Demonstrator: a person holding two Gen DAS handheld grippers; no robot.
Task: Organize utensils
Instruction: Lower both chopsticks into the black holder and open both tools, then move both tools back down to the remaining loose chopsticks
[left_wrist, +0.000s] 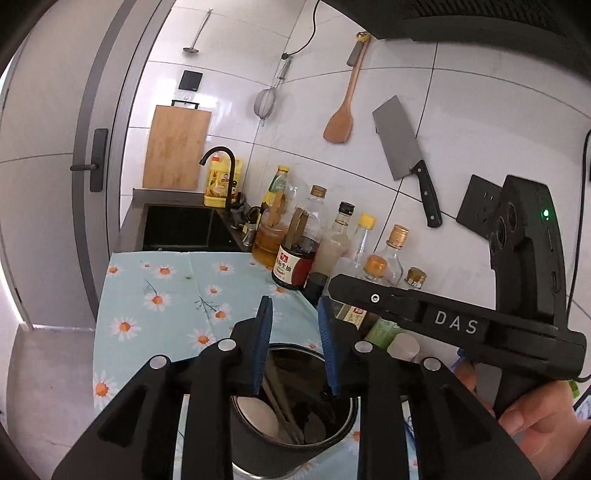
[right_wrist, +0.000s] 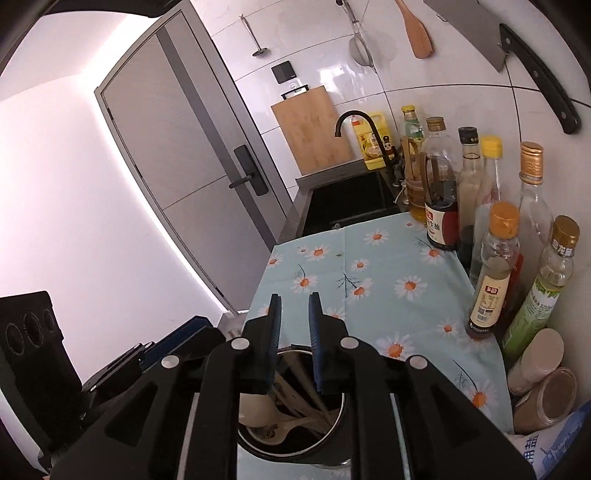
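Currently both tools hang over the black pot (left_wrist: 295, 435), fingers apart, holding nothing: left tool (left_wrist: 295, 325), right tool (right_wrist: 294, 321). Pot's near rim is hidden behind the tool bodies in both views. Inside it: a pale spoon (right_wrist: 258, 410) and chopsticks (right_wrist: 310, 406); a dark lump at the bottom is unclear. Pot sits on the daisy-cloth worktop (right_wrist: 369, 273); bottles (right_wrist: 495, 273) stand ahead-right.

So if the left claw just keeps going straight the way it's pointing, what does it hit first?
Probably nothing close: the open left claw hangs above the black round utensil pot and points across the daisy-print blue tablecloth. Farther on is the black sink, though depth is hard to judge.
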